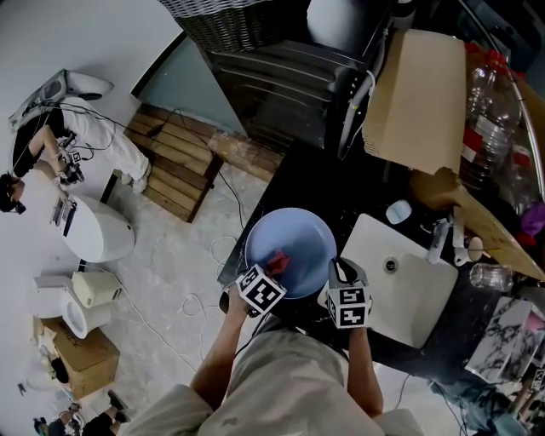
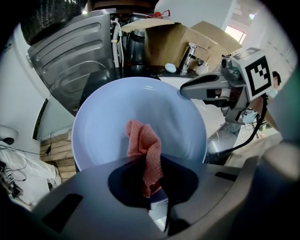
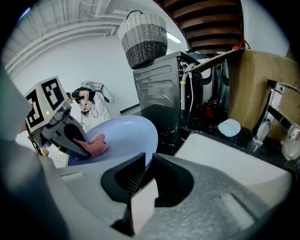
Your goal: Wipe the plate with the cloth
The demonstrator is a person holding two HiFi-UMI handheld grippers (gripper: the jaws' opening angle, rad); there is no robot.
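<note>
Left gripper: jaws closed on the cloth, a pink-red knitted piece that runs out from between them and lies bunched against the face of the plate. Right gripper: jaws closed on the plate's near rim, one jaw on each side of the edge. The plate is pale blue and round. In the head view it sits in front of the person, over the left edge of the black desk and just left of the white sink. No view shows whether it rests on the desk. The cloth covers a small patch in the lower middle of the plate, and the right gripper meets the rim at the plate's right side. Writing: each gripper's cube carries black-and-white square markers, with no letters to be read on them. Print on the clear bottles at the far right is too small to read. Surroundings: a tap at the sink's far side, a cardboard sheet behind the sink, a steel appliance behind the desk with a wicker basket on top, and wooden pallets on the floor to the left.
</note>
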